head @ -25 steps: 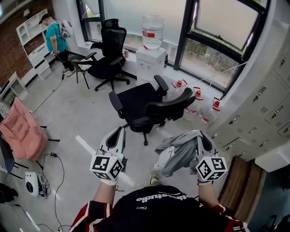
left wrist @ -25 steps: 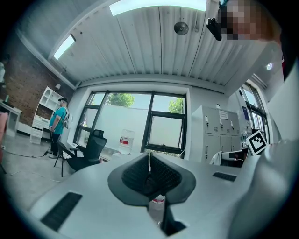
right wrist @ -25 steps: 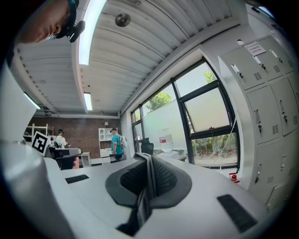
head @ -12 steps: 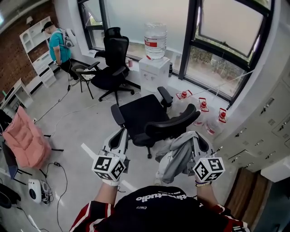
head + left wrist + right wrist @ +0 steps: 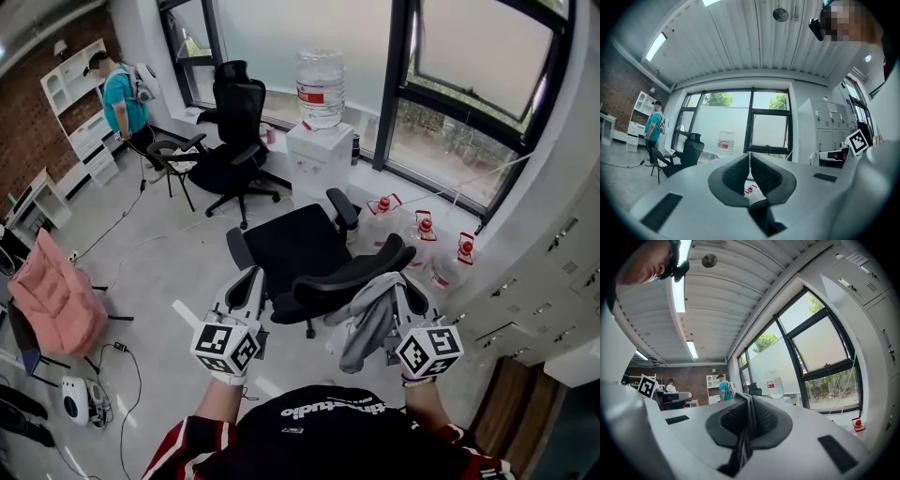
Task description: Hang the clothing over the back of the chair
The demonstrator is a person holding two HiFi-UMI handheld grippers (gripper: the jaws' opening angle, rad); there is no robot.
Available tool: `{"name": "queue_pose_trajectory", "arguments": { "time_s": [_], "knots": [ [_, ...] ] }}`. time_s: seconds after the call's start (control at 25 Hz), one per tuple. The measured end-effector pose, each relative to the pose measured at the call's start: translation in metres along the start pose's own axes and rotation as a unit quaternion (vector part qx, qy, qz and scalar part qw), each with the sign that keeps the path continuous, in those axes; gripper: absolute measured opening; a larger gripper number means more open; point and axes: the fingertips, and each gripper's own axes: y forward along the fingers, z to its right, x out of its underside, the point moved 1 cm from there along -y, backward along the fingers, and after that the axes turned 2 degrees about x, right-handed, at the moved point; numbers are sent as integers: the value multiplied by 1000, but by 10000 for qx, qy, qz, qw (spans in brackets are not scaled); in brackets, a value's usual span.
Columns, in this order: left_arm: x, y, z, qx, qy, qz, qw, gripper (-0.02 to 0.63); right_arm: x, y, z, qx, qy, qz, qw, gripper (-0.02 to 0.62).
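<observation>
right gripper [image 5: 401,292] jaws clamped on grey clothing [image 5: 367,321] (a thin fold pinched between them) | left gripper [image 5: 246,281] jaws together, empty | clothing dangles beside the black chair [image 5: 291,239] backrest [image 5: 349,272], possibly touching, not draped over it

Grey floor [image 5: 159,262] below tall dark-framed windows [image 5: 478,56]; brick wall [image 5: 28,141] and white shelves [image 5: 75,75] along its left edge; white lockers [image 5: 553,281] along its right; water dispenser [image 5: 317,155] near a far black office chair [image 5: 234,141]; strip light [image 5: 678,291] overhead.
</observation>
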Motion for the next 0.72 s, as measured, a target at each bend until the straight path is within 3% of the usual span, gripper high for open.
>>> {"name": "queue_pose_trajectory", "arguments": {
  "time_s": [0.48, 0.72],
  "knots": [
    [7, 37, -11, -241, 55, -150, 9996, 31, -3, 41, 27, -268, 48, -111, 9996, 17],
    [7, 52, -20, -163, 7, -248, 9996, 29, -4, 61, 26, -254, 73, -174, 9995, 17]
  ]
}}
